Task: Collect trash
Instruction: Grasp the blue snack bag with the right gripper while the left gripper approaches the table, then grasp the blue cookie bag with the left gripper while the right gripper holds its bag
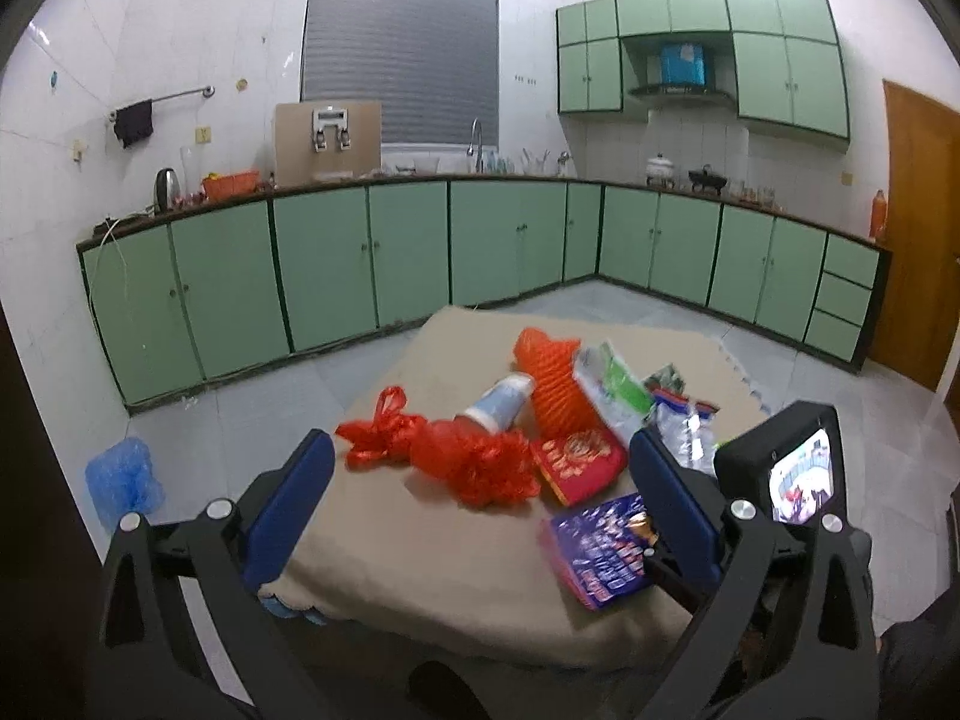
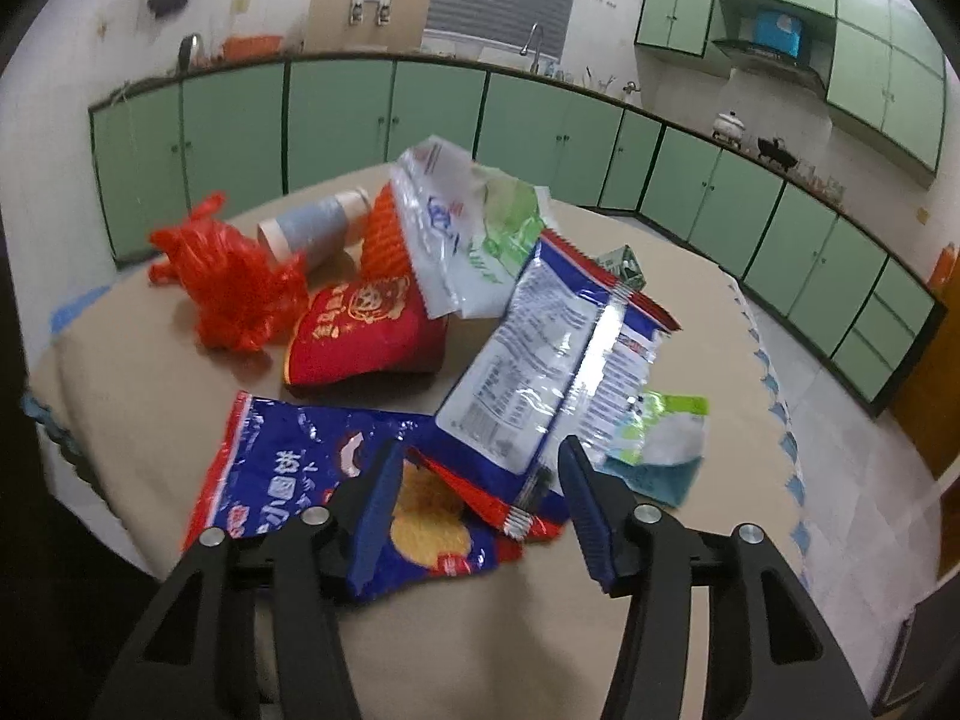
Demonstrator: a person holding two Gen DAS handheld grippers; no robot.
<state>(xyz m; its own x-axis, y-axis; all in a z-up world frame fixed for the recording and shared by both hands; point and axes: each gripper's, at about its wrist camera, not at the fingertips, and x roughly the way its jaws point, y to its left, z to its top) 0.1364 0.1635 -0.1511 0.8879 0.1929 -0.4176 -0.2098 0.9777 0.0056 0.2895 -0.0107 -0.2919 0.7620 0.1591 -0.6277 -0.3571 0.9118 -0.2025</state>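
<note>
Blue pads of the left tool (image 1: 480, 498) fill the bottom of the left wrist view, spread wide with nothing between them. Beyond them, at the frame's centre, the beige-covered surface (image 1: 420, 546) carries the trash: a red plastic bag (image 1: 462, 456), a paper cup (image 1: 501, 399), an orange net (image 1: 552, 381), a red packet (image 1: 579, 462) and a blue snack wrapper (image 1: 600, 558) at lower right.

Lower in the right wrist view, the right tool (image 2: 477, 507) hangs partly open just over the blue snack wrapper (image 2: 288, 480), gripping nothing. A white printed bag (image 2: 558, 354) lies mid-frame, a clear bag (image 2: 462, 228) above it.

Judging by this, collecting has barely begun: every piece seen lies loose on the surface, and no bin shows.
</note>
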